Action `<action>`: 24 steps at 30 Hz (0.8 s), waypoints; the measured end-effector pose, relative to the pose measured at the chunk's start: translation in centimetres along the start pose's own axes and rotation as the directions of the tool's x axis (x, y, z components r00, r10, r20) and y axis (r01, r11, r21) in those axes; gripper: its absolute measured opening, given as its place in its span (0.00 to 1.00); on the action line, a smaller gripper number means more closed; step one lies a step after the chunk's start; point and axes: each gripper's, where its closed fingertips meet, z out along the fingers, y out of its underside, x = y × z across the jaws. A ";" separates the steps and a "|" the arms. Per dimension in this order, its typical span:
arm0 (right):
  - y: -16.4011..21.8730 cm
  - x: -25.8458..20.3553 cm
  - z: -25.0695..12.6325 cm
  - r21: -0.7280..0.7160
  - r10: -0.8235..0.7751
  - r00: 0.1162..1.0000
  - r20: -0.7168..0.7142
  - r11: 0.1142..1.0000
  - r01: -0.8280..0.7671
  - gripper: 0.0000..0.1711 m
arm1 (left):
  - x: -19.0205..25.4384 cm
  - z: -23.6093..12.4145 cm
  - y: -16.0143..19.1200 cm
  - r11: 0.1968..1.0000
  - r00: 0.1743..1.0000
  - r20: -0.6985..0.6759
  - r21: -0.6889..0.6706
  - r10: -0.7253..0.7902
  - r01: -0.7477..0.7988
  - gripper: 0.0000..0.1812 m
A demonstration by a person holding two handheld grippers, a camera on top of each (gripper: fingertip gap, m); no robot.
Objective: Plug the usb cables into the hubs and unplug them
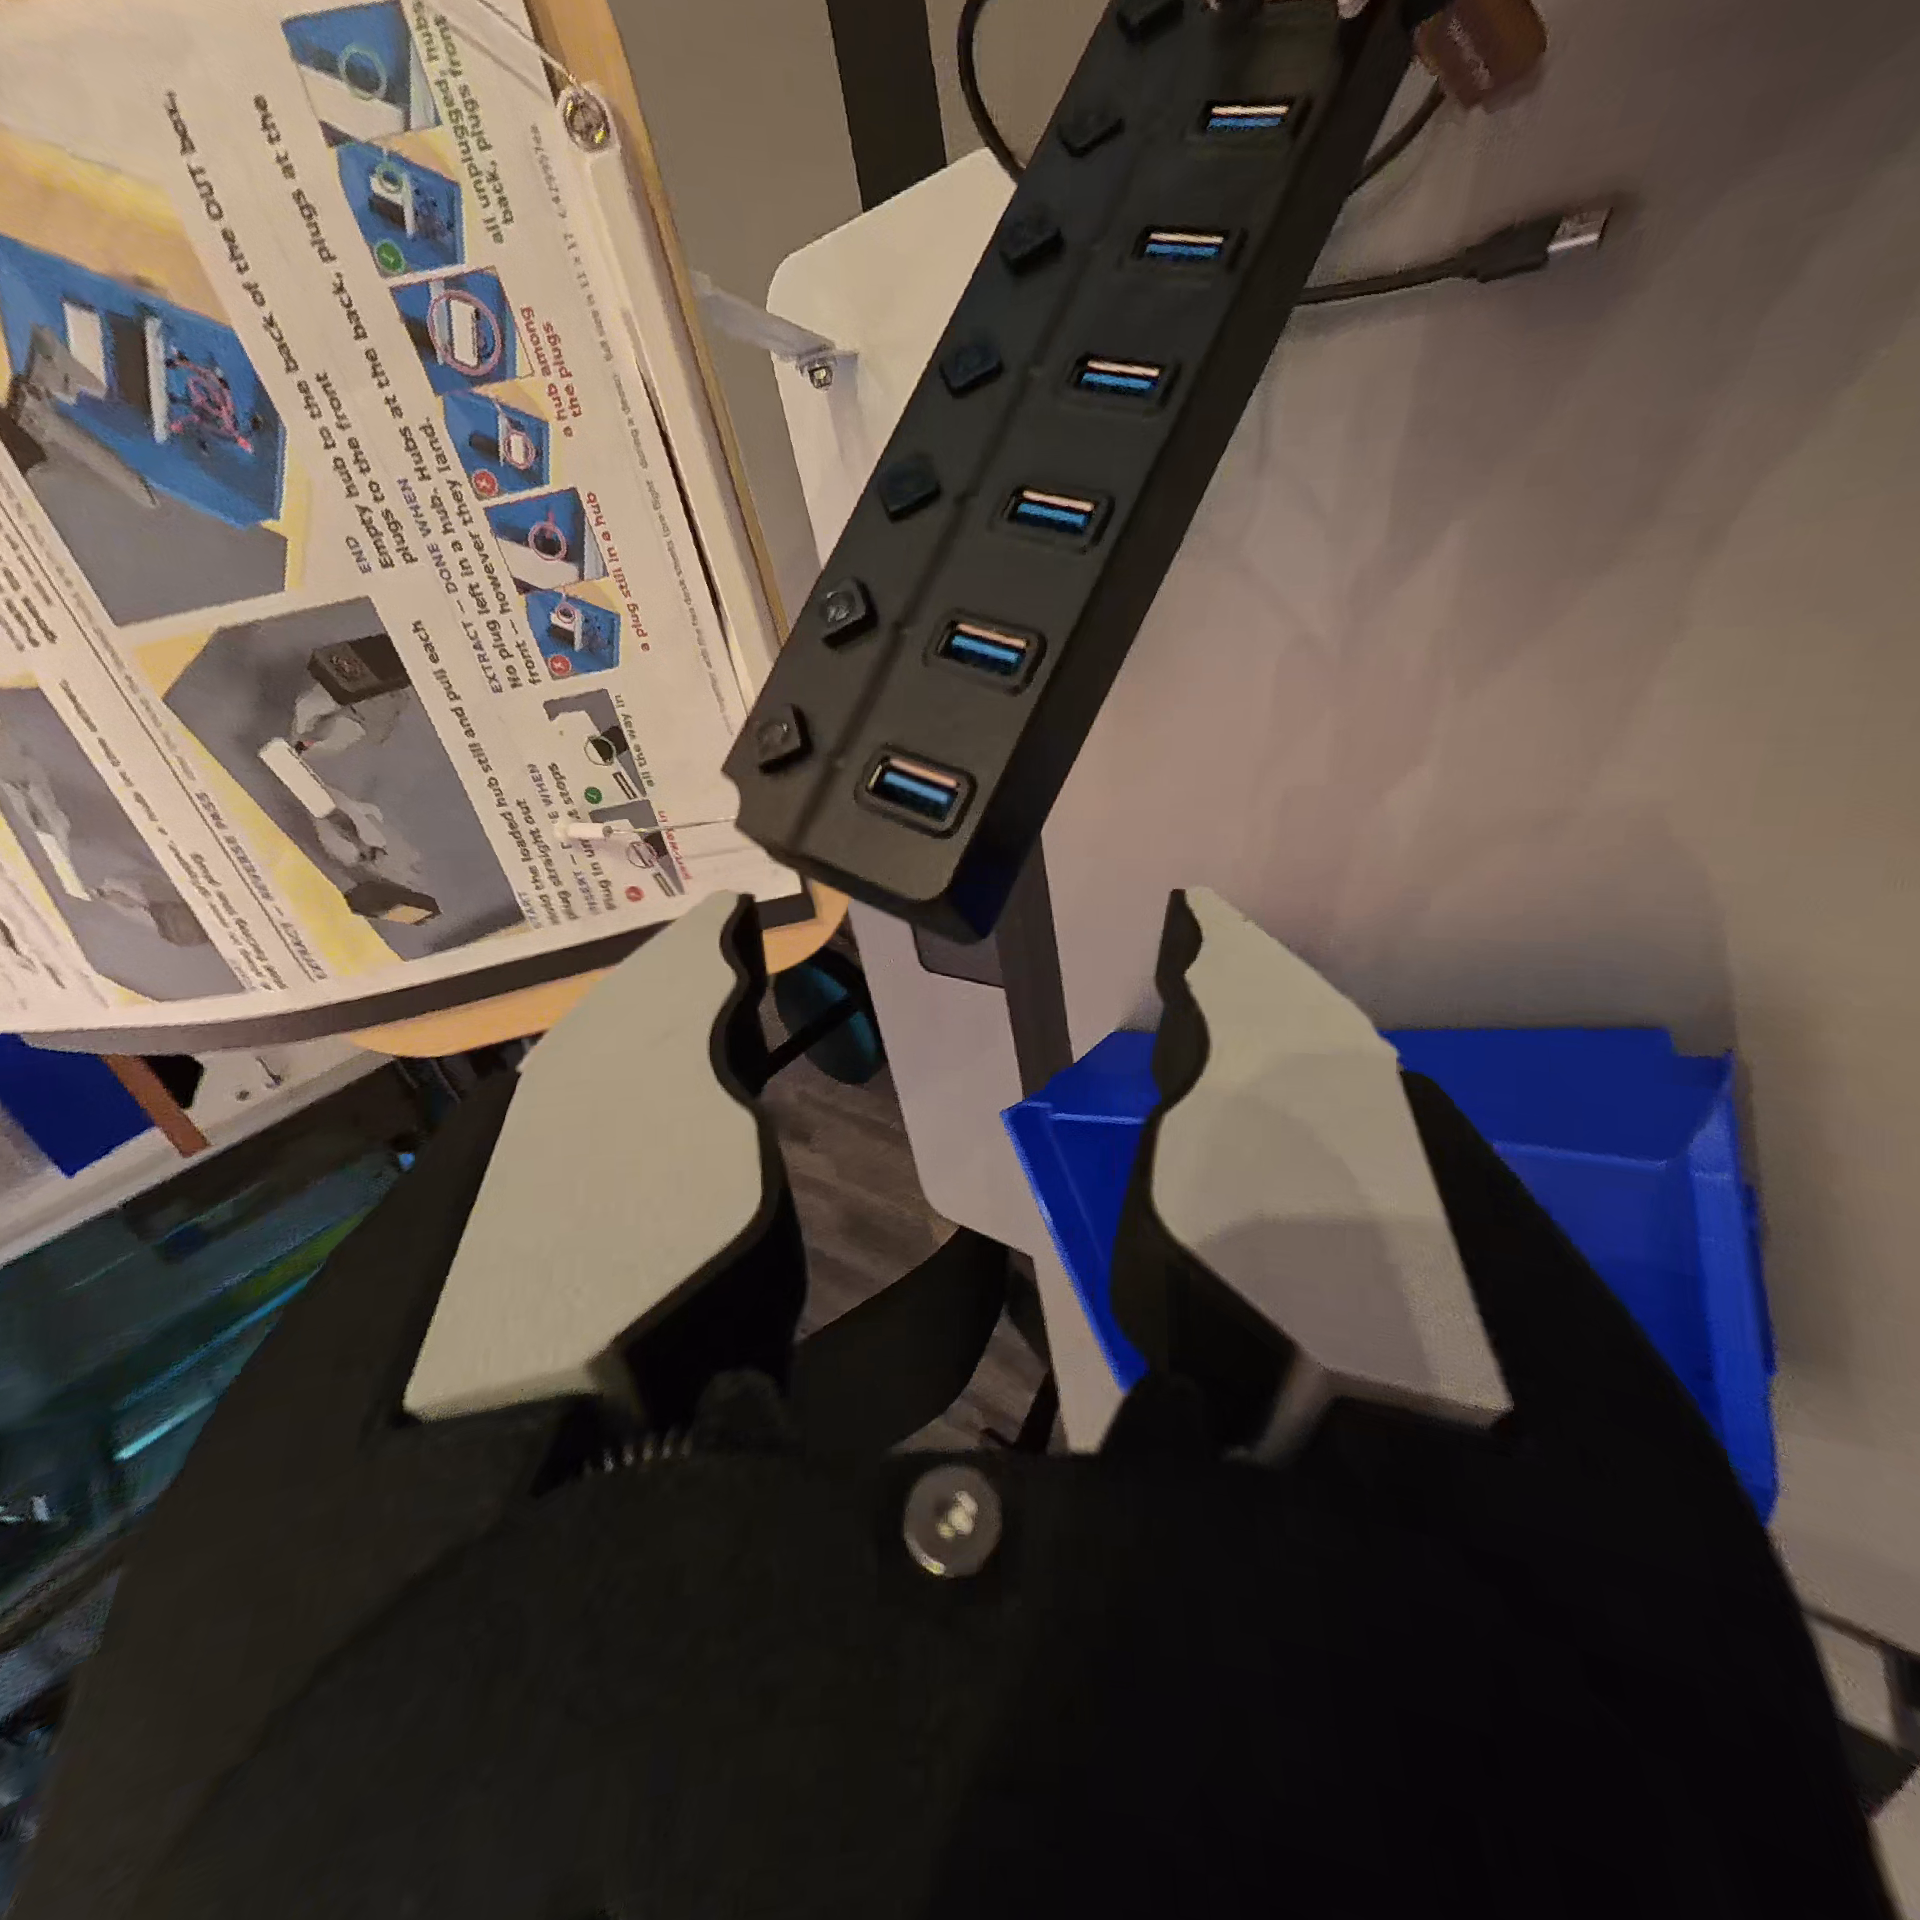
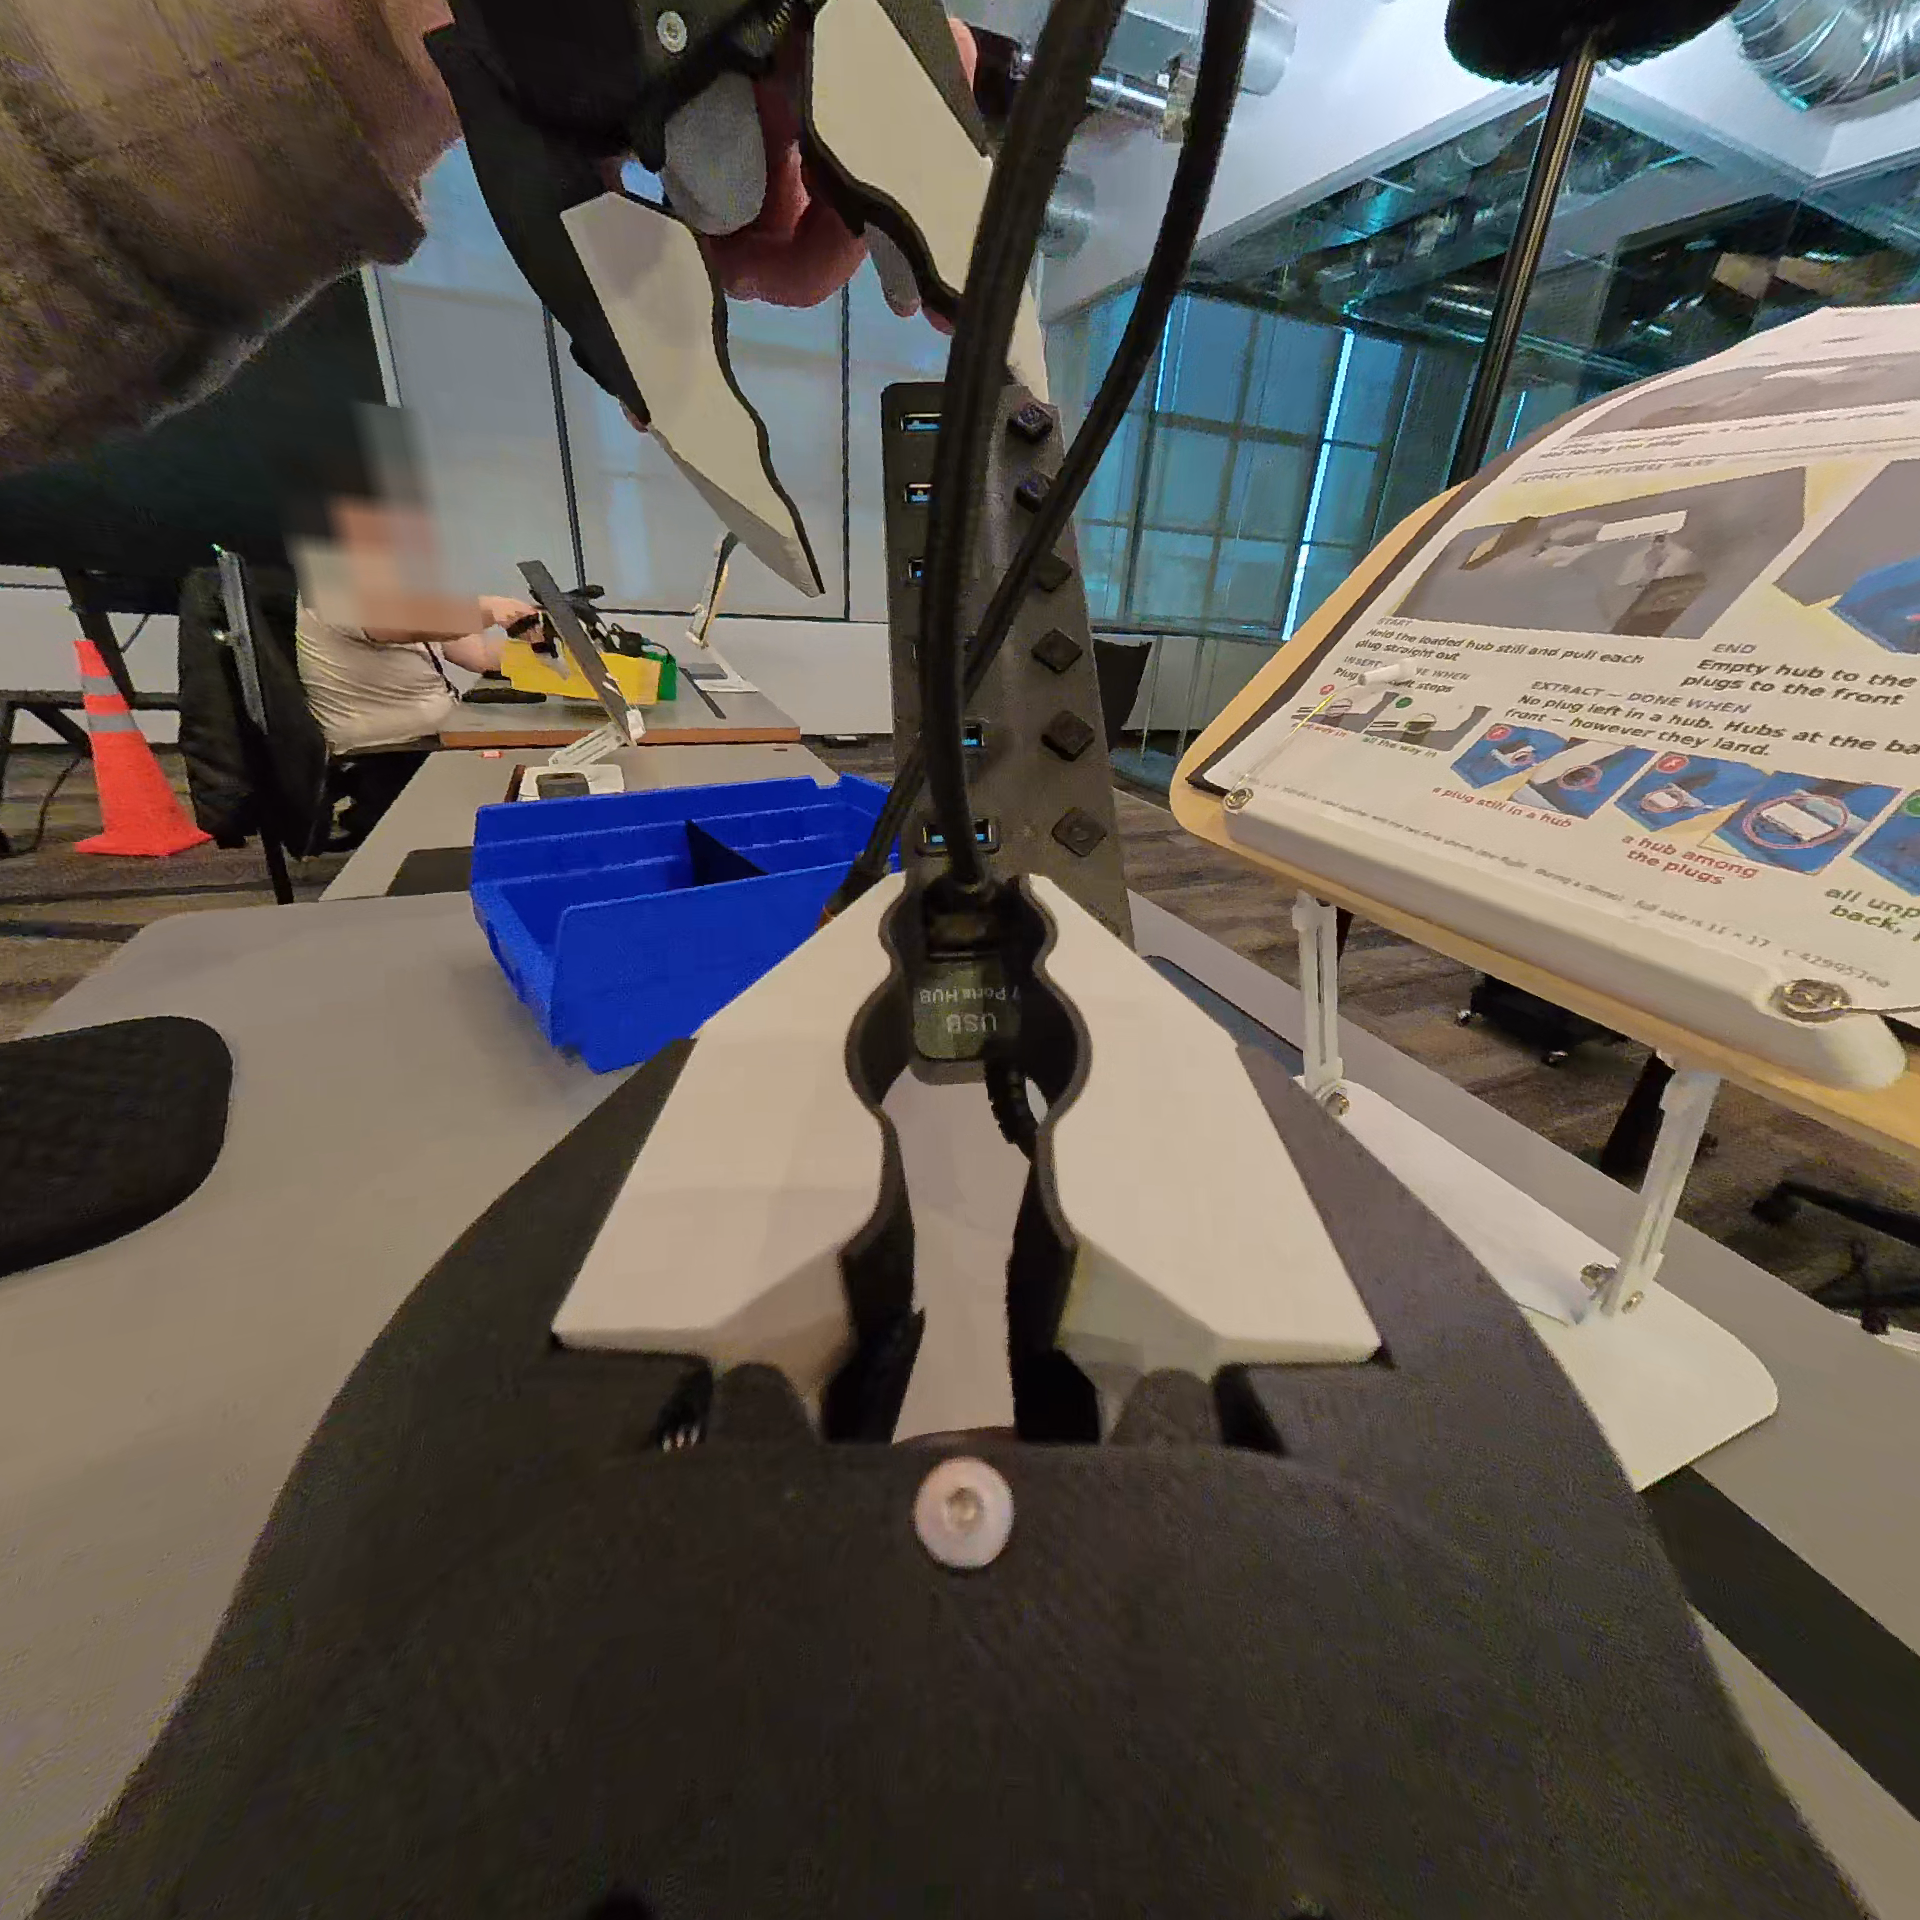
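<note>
A long black USB hub point(image 1: 1039, 499) hangs in the air; its several blue ports in view are all empty. My right gripper point(image 2: 966, 894) is shut on the hub's end point(image 2: 961, 1013), and the hub point(image 2: 1049, 644) stands upright beyond it. Two black cables point(image 2: 966, 520) run up past the hub. A loose black cable with a bare USB plug point(image 1: 1579, 234) shows behind the hub. My left gripper point(image 1: 956, 925) is open and empty just short of the hub's free end. It also shows from the right wrist view point(image 2: 862, 447), above and left of the hub.
A blue divided bin point(image 2: 675, 894) sits on the grey table point(image 2: 260, 1039), also below the left gripper point(image 1: 1610, 1195). An instruction sheet on a tilted wooden stand point(image 2: 1558, 790) stands to the right. A person sits at a far desk beside an orange cone point(image 2: 125, 769). One gripper's finger ends stand about 15 cm off the other's.
</note>
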 end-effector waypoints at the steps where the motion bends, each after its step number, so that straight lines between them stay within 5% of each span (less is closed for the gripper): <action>1: 0.0 0.0 0.0 0.002 0.002 1.000 0.000 1.000 -0.002 0.07 | 0.0 0.3 0.4 1.000 0.999 0.019 0.003 -0.031 0.031 0.40; 5: 0.0 0.3 -0.2 0.012 0.022 1.000 -0.004 1.000 -0.022 0.07 | 1.9 -0.4 1.2 0.956 0.964 0.023 0.138 -0.263 0.258 0.35; 10: 0.2 0.9 -0.4 0.023 0.066 0.998 -0.002 0.998 -0.066 0.06 | 11.5 1.7 -3.2 0.799 0.865 -0.316 0.350 -0.390 0.489 0.31; 13: -0.1 0.5 -0.3 0.029 0.072 0.997 0.009 0.997 -0.072 0.06 | 15.6 6.8 -8.0 0.659 0.716 -0.519 0.336 -0.467 0.673 0.40; 15: -0.3 0.3 -0.3 0.040 0.093 0.995 0.022 0.995 -0.093 0.07 | 14.6 9.1 -10.9 0.475 0.640 -0.565 0.431 -0.522 0.767 0.46; 18: -0.8 0.1 -0.4 0.061 0.141 0.988 0.056 0.988 -0.144 0.07 | 10.3 8.4 -13.1 0.093 0.542 -0.657 0.588 -0.525 0.803 0.55; 22: -1.3 -0.5 -0.3 0.083 0.193 0.974 0.118 0.976 -0.203 0.07 | 5.1 5.2 -12.4 -0.240 0.533 -0.675 0.707 -0.510 0.666 0.55; 24: -1.4 -0.8 -0.2 0.077 0.203 0.968 0.146 0.973 -0.216 0.06 | 4.0 4.6 -12.1 -0.296 0.541 -0.677 0.720 -0.499 0.628 0.52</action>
